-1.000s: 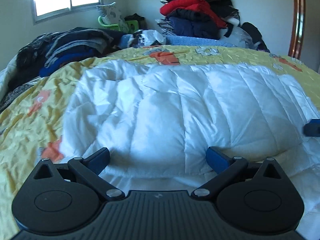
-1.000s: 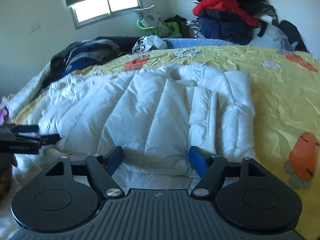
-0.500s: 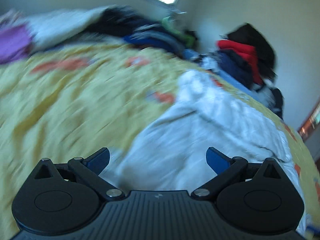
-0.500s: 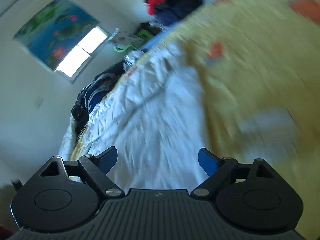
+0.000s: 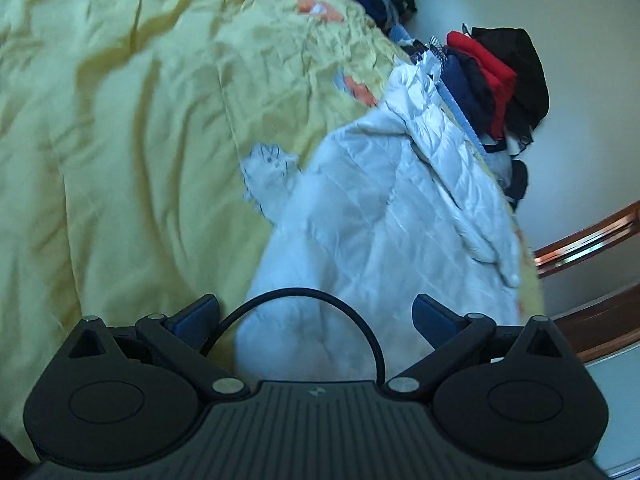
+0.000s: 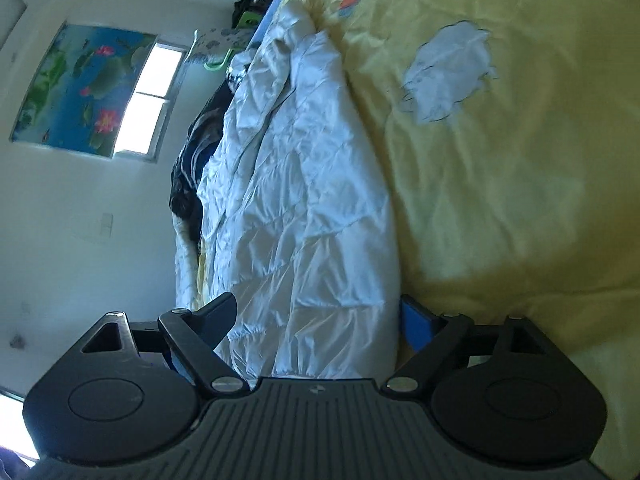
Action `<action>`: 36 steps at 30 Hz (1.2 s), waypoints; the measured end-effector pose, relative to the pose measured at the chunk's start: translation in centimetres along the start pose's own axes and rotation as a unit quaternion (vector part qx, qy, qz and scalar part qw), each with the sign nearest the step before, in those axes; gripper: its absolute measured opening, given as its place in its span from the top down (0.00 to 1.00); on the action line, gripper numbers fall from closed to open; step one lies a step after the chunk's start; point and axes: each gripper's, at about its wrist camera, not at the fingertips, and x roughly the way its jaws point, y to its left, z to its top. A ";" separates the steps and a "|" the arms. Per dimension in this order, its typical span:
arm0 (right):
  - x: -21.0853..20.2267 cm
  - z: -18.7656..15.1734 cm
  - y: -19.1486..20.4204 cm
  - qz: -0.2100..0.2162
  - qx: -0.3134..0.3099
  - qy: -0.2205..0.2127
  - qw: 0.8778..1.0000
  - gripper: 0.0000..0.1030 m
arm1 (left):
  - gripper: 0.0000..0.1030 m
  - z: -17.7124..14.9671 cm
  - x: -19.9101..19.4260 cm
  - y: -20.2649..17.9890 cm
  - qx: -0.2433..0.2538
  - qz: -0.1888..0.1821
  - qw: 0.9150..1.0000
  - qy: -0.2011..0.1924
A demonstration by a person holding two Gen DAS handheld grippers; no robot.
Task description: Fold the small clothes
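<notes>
Jacket: I see the white puffer jacket (image 5: 384, 216) lying on the yellow bed cover (image 5: 120, 152), stretched out long — from just in front of my left gripper (image 5: 316, 316) toward the far edge of the bed.
Same jacket, right view: it (image 6: 304, 216) runs up the frame from between the fingers of my right gripper (image 6: 316, 316), with the bed cover (image 6: 520, 200) beside it.
Left fingers: spread wide, pinching nothing; the near end of the jacket sits in the gap, and I cannot tell whether the pads touch it.
Right fingers: also spread, one on each side of the jacket's near hem; no grip that I can see.
Cable: a black loop (image 5: 304, 292) arches over the jacket right ahead of the left gripper.
Done so far: I judge the jacket narrowed lengthwise — it looks like a long band, not a spread-out garment, though wrinkles and blur hide just how the layers lie.
Left to do: I'd say the end-to-end folds that make it compact — it is not yet a tidy packet.
Progress: somewhere in the middle, by my reading.
Surroundings: a pile of clothes (image 5: 496, 76) stands beyond the bed's far edge; a window (image 6: 150, 100) and a flower picture (image 6: 80, 88) show on the wall.
</notes>
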 end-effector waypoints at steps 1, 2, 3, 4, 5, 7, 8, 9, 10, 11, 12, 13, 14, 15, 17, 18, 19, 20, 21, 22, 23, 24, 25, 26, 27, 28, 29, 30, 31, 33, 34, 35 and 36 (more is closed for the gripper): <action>0.3 -0.2 0.2 0.000 -0.006 0.004 1.000 0.14 | 0.00 0.0 0.2 0.1 -0.008 -0.010 1.000 0.015; 0.3 -0.4 0.4 0.000 -0.013 0.008 1.000 0.14 | 0.00 0.0 0.2 -0.1 -0.009 -0.008 1.000 0.018; 0.3 -0.4 0.6 -0.006 -0.022 0.009 1.000 0.14 | 0.00 0.0 -0.2 -0.5 -0.003 0.011 1.000 0.006; 0.4 -0.6 0.9 -0.015 -0.033 0.010 0.999 0.11 | 0.00 0.1 -0.7 -0.9 0.009 0.028 1.000 -0.012; 0.5 -0.4 1.0 -0.018 -0.038 0.010 0.999 0.11 | 0.00 0.2 -1.0 -1.1 0.019 0.035 0.999 -0.015; 0.5 -0.5 1.0 -0.014 -0.041 0.007 0.999 0.10 | 0.00 0.8 -1.1 -0.8 0.006 0.024 1.000 0.012; 0.5 -0.5 1.0 -0.011 -0.041 0.007 0.999 0.10 | 0.00 1.2 -1.3 -0.7 0.004 0.022 1.000 0.020; 0.4 -0.4 0.8 -0.008 -0.042 0.007 0.999 0.10 | 0.00 1.5 -2.0 -0.9 0.012 0.027 0.999 0.013; 0.3 -0.4 0.7 -0.004 -0.041 0.006 0.999 0.10 | 0.00 2.0 -3.1 -1.1 0.026 0.043 0.999 -0.009; 0.1 -0.4 0.6 0.000 -0.039 0.004 0.999 0.10 | 0.00 2.5 -4.4 -1.4 0.041 0.064 0.996 -0.042; 0.1 -0.4 0.5 0.002 -0.040 0.004 0.999 0.11 | 0.00 3.3 -6.3 -1.5 0.053 0.086 0.991 -0.083; 0.1 -0.3 0.4 0.004 -0.041 0.004 0.999 0.11 | 0.00 4.1 -8.0 -1.6 0.060 0.110 0.985 -0.122; 0.1 -0.3 0.4 0.006 -0.040 0.004 0.999 0.11 | 0.00 4.9 -10.1 -1.7 0.065 0.145 0.973 -0.168; 0.1 -0.2 0.4 0.007 -0.040 0.005 0.999 0.11 | 0.00 5.8 -12.4 -2.0 0.078 0.190 0.953 -0.222; 0.1 -0.1 0.4 0.008 -0.042 0.006 0.999 0.11 | 0.00 7.7 -16.5 -2.9 0.107 0.256 0.916 -0.289; 0.1 -0.1 0.4 0.009 -0.044 0.006 0.999 0.11 | 0.00 8.7 -18.0 -3.2 0.113 0.273 0.908 -0.297; 0.1 -0.1 0.4 0.010 -0.045 0.006 0.999 0.11 | 0.00 9.5 -19.4 -3.7 0.119 0.293 0.898 -0.307; 0.2 -0.1 0.4 0.011 -0.046 0.006 0.999 0.11 | 0.00 10.0 -20.4 -4.3 0.123 0.316 0.883 -0.325; 0.3 -0.1 0.5 0.011 -0.047 0.005 0.999 0.11 | 0.00 10.2 -21.1 -4.8 0.129 0.335 0.870 -0.339; 0.4 -0.1 0.6 0.012 -0.049 0.004 0.999 0.10 | 0.00 10.3 -21.0 -5.3 0.134 0.346 0.865 -0.339; 0.5 -0.2 0.7 0.012 -0.051 0.003 0.999 0.09 | 0.00 10.3 -20.5 -5.4 0.136 0.342 0.871 -0.326; 0.6 -0.2 0.8 0.014 -0.053 0.003 0.999 0.09 | 0.00 10.1 -19.4 -5.2 0.135 0.323 0.887 -0.301; 0.7 -0.3 0.9 0.015 -0.054 0.003 0.998 0.07 | 0.00 9.7 -17.8 -4.8 0.127 0.292 0.908 -0.272; 0.8 -0.4 1.0 0.013 -0.057 0.003 0.998 0.06 | 0.00 9.2 -15.9 -4.3 0.117 0.263 0.927 -0.241; 0.9 -0.5 1.2 0.010 -0.061 0.004 0.998 0.06 | 0.00 8.5 -13.3 -3.8 0.107 0.236 0.945 -0.202; 1.0 -0.5 1.3 0.006 -0.065 0.005 0.998 0.05 | 0.00 7.6 -10.5 -3.3 0.100 0.212 0.959 -0.156; 1.0 -0.6 1.4 0.002 -0.068 0.008 0.998 0.05 | 0.00 6.9 -7.7 -2.9 0.103 0.196 0.969 -0.109; 1.1 -0.6 1.5 -0.001 -0.070 0.010 0.997 0.05 | 0.00 5.9 -5.2 -2.8 0.110 0.191 0.973 -0.074; 1.1 -0.6 1.6 -0.005 -0.070 0.013 0.997 0.04 | 0.00 4.9 -2.8 -2.9 0.121 0.189 0.974 -0.040; 1.2 -0.4 1.6 -0.007 -0.067 0.018 0.998 0.04 | 0.00 2.9 0.4 -2.8 0.138 0.177 0.974 0.004; 1.2 -0.4 1.6 -0.007 -0.065 0.019 0.998 0.04 | 0.00 2.3 1.6 -2.7 0.140 0.175 0.974 0.019; 1.2 -0.3 1.5 -0.007 -0.063 0.021 0.998 0.04 | 0.00 1.6 2.0 -2.9 0.151 0.183 0.971 0.007; 1.2 -0.2 1.5 -0.005 -0.061 0.022 0.998 0.04 | 0.00 1.2 2.2 -3.2 0.162 0.182 0.970 0.004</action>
